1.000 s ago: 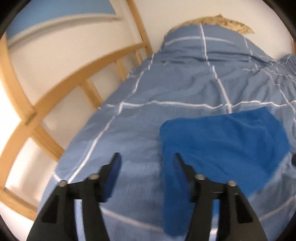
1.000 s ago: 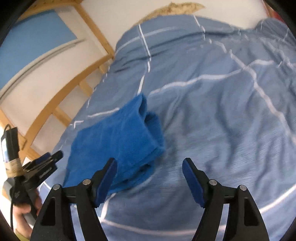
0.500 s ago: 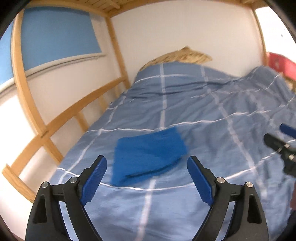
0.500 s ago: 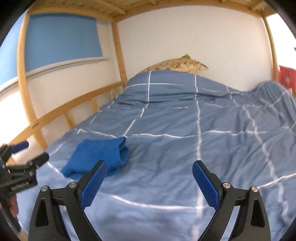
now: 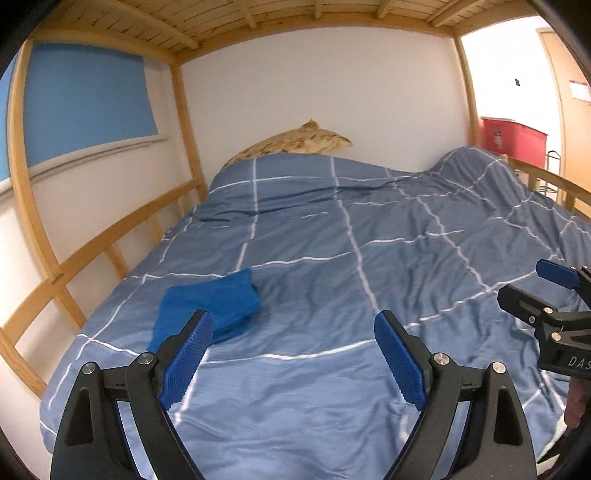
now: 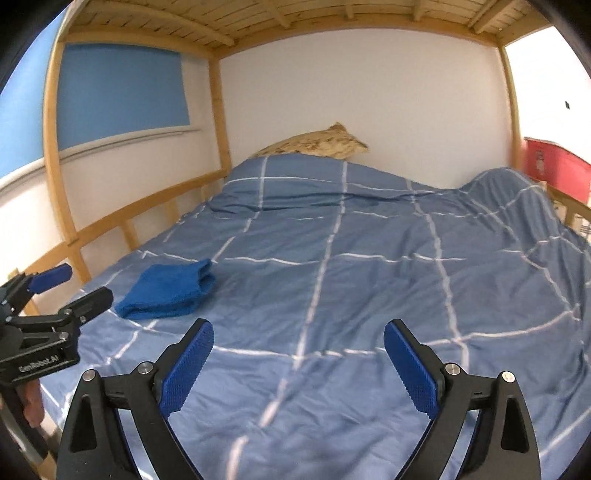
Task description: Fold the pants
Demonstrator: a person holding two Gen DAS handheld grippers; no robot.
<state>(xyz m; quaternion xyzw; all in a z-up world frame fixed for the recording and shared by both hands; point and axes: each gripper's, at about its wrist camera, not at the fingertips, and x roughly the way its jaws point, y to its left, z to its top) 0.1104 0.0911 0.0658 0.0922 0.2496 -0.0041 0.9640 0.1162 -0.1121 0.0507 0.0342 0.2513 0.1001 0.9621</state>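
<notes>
The near part of the folded blue pants [image 5: 212, 308] hides behind the left gripper's [image 5: 291, 354] left fingertip. They lie on the checked duvet [image 5: 369, 266] ahead-left of both grippers, untouched, near the wooden bed rail [image 6: 147, 210]. Both the left and right gripper [image 6: 299, 360] gape empty, having pulled farther back than half a second ago.

A home bedroom, and we're under the lower level of a wooden bunk bed: slatted pine boards [image 6: 258, 22] run overhead, with upright posts [image 6: 218, 110] and a side rail [image 5: 110, 236] along the left. A blue duvet [image 6: 351, 258] with white grid lines covers the mattress, a patterned pillow [image 6: 321, 144] sits at the far end against a white wall [image 6: 369, 103]. Blue blind [image 5: 85, 99] on the left, red box [image 5: 513, 136] far right.
</notes>
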